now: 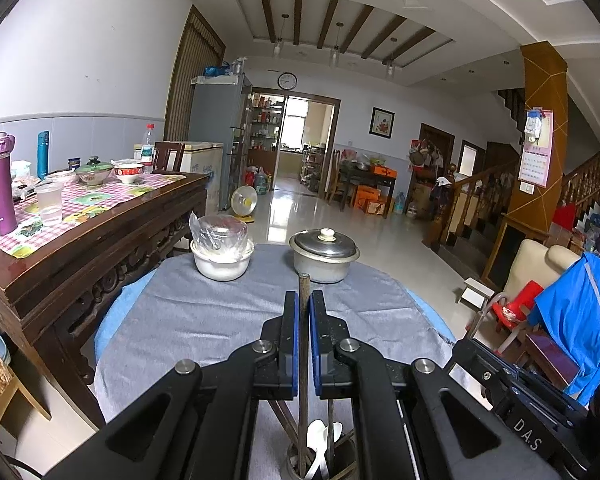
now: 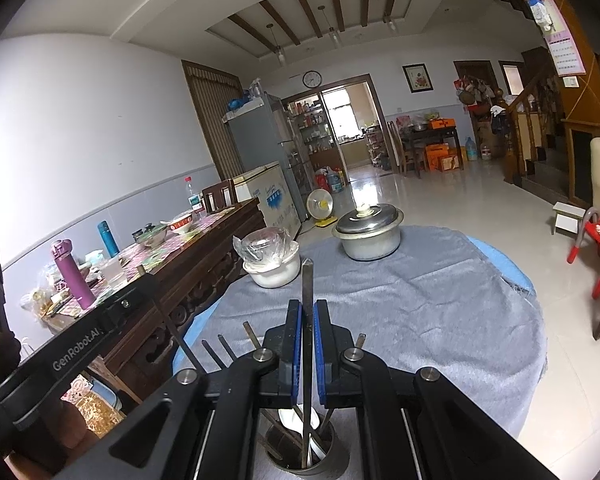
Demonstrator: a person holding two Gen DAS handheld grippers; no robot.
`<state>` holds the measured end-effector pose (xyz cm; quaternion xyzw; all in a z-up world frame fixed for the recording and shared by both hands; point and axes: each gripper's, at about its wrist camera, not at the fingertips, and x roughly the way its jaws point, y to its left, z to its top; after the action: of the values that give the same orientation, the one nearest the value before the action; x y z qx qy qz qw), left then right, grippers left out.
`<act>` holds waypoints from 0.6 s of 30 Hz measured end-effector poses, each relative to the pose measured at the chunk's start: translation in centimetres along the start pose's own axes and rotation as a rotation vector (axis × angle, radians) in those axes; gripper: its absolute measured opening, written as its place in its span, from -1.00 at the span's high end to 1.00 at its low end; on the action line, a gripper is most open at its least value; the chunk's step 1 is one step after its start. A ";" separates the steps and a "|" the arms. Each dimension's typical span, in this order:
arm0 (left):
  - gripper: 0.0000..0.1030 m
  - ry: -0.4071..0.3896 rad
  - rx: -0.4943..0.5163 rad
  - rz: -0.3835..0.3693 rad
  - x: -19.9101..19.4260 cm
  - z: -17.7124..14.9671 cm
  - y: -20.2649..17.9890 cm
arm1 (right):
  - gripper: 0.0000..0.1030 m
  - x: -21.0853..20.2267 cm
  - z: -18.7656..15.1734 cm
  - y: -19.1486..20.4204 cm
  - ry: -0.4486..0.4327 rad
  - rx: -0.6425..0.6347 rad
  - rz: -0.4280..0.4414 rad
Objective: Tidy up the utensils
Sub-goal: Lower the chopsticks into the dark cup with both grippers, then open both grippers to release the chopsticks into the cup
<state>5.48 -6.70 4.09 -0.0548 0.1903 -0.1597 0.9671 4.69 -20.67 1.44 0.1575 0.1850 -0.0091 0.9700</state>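
Note:
My left gripper (image 1: 303, 300) is shut on a dark wooden chopstick (image 1: 303, 344) that stands upright, its lower end in a metal utensil cup (image 1: 296, 466) with a white spoon (image 1: 316, 444) and other sticks. My right gripper (image 2: 308, 308) is shut on another dark chopstick (image 2: 307, 320), whose lower end sits in the same metal cup (image 2: 304, 460) with a white spoon (image 2: 296, 420) and several sticks. The left gripper's body (image 2: 80, 344) shows at the left of the right wrist view.
The round table has a grey cloth (image 1: 204, 320). At its far side stand a white bowl with a plastic-wrapped lid (image 1: 221, 256) and a lidded metal pot (image 1: 324, 254). A cluttered wooden table (image 1: 80, 216) is to the left; a red chair (image 2: 596, 240) is to the right.

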 end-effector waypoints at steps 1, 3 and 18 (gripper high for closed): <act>0.90 0.001 0.000 0.000 0.0 0.0 0.0 | 0.87 0.0 0.0 0.0 0.001 0.000 0.000; 0.90 0.003 -0.001 0.000 0.1 -0.1 0.0 | 0.87 0.1 -0.1 0.0 0.004 0.001 0.001; 0.90 0.043 0.010 0.017 1.2 -0.9 0.5 | 0.86 1.9 -1.1 -0.2 0.058 -0.004 0.000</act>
<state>6.34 -6.72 2.72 -0.0449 0.2106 -0.1535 0.9644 6.09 -20.48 -0.26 0.1556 0.2129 -0.0044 0.9646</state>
